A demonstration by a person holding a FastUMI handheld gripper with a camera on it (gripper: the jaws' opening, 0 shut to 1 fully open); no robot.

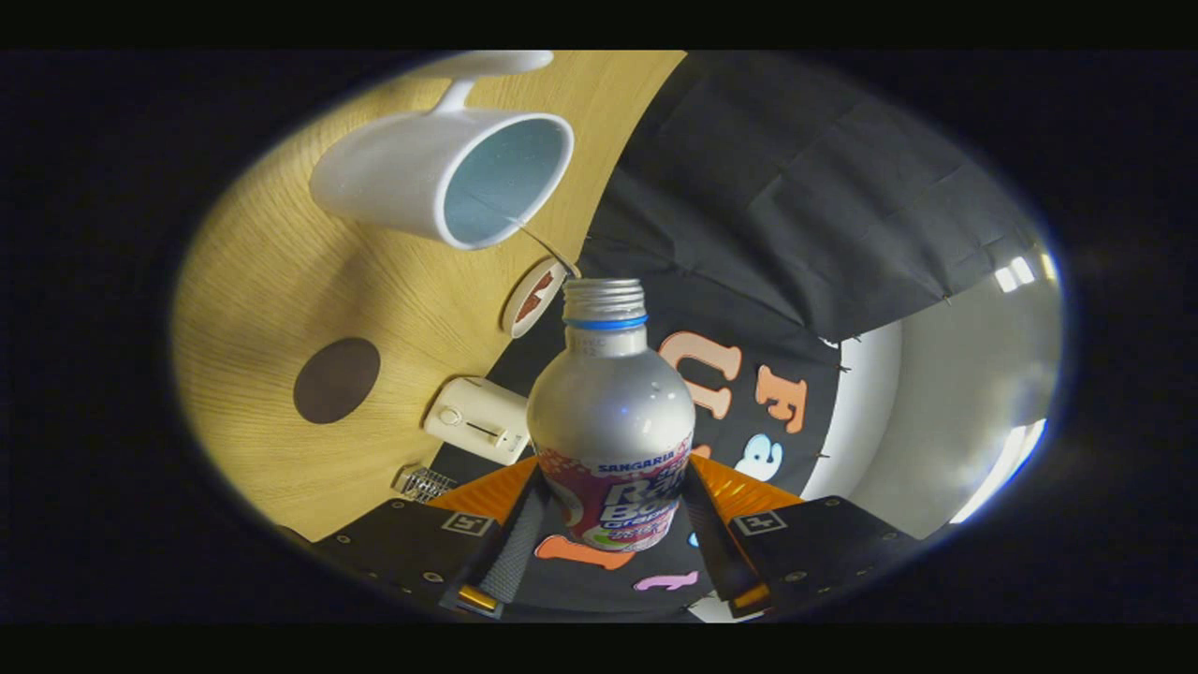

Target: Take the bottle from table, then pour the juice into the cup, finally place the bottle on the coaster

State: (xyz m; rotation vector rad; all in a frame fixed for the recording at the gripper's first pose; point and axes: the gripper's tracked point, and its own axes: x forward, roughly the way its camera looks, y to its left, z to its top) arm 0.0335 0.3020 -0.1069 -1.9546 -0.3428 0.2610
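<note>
Your tool [608, 524] grips the silver bottle [610, 412] at frame centre, both fingers pressed on its labelled body, its uncapped neck aimed toward the white cup [412, 183] at upper left. The cup stands on the wooden table [271, 281]; a dark round coaster [336, 380] lies left of the bottle, with a small white box [475, 419] between them.

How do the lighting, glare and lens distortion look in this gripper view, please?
Gripper view: warm light on the wooden table, dimmer toward its edges; a small highlight on the silver bottle, held between the hand-held gripper fingers; bright glare patches beyond the black cloth; fisheye lens curves the table edge and stretches the white cup; focus looks fairly sharp overall.
</note>
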